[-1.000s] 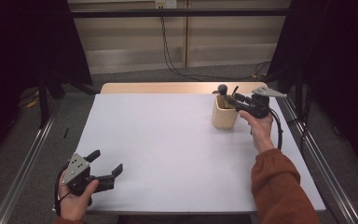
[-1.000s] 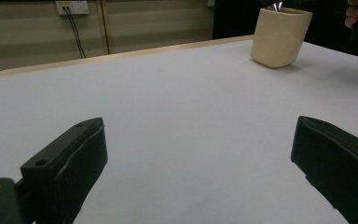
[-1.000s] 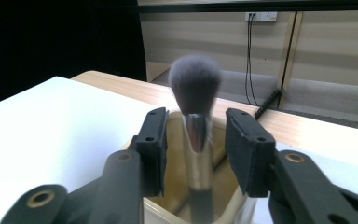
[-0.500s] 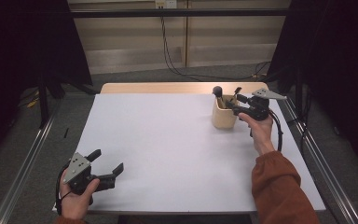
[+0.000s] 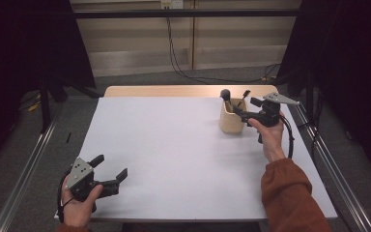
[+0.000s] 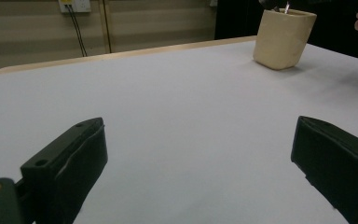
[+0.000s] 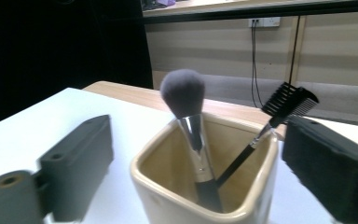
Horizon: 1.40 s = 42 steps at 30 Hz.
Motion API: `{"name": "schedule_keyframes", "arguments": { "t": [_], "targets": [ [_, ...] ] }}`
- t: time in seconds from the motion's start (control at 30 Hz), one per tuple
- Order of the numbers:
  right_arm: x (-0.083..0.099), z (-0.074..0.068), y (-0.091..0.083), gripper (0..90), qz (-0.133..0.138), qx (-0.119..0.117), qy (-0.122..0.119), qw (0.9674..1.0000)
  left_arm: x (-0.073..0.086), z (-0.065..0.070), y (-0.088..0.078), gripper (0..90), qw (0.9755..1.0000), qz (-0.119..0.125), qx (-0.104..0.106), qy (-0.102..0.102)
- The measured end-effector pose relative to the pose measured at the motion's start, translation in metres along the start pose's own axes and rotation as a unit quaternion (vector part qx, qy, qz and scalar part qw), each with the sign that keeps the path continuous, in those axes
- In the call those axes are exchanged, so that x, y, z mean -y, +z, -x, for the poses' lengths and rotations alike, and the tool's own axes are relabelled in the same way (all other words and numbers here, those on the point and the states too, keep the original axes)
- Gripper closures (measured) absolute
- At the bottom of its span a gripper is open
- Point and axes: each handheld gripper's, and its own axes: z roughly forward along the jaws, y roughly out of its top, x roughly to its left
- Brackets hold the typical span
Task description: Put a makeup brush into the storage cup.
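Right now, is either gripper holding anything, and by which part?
Nothing held. Right gripper jaws have just been opening, straddling the cup without pressing it. Left gripper is open over bare table.

high view looks down; both tool views, low, share the cup (image 6: 284, 38).

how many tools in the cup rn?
2. A powder brush stands near the middle of the beige cup, bristles up. A small black comb brush leans toward the cup's right corner in the right gripper view. Anything shorter below the rim could be hidden.
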Motion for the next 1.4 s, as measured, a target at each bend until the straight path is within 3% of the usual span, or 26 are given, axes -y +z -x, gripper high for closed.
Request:
{"name": "schedule_keyframes", "arguments": {
  "t": [0.17,0.37,0.5,0.7,1.4],
  "targets": [
    [0.003,-0.005,-0.002,0.8,-0.004,0.002,-0.005,1.0000,0.000,0.001,-0.001,3.7,1.0000,0.001,0.002,0.002],
    [0.003,-0.008,-0.012,1.3,0.000,0.002,-0.006,1.0000,0.000,0.001,-0.004,3.6,1.0000,0.005,0.004,0.005],
    [0.003,-0.015,-0.021,1.3,0.008,0.018,-0.022,0.9996,0.000,0.001,-0.002,3.6,0.9999,0.004,0.008,0.008],
    [0.008,-0.021,-0.030,1.3,0.004,0.031,-0.026,0.9992,-0.001,0.001,-0.001,3.7,0.9999,0.005,0.007,0.008],
    [0.026,-0.036,-0.072,0.1,-0.005,0.032,-0.040,0.9987,-0.001,0.001,-0.002,3.6,0.9999,0.010,0.005,0.003]
  ]
}}
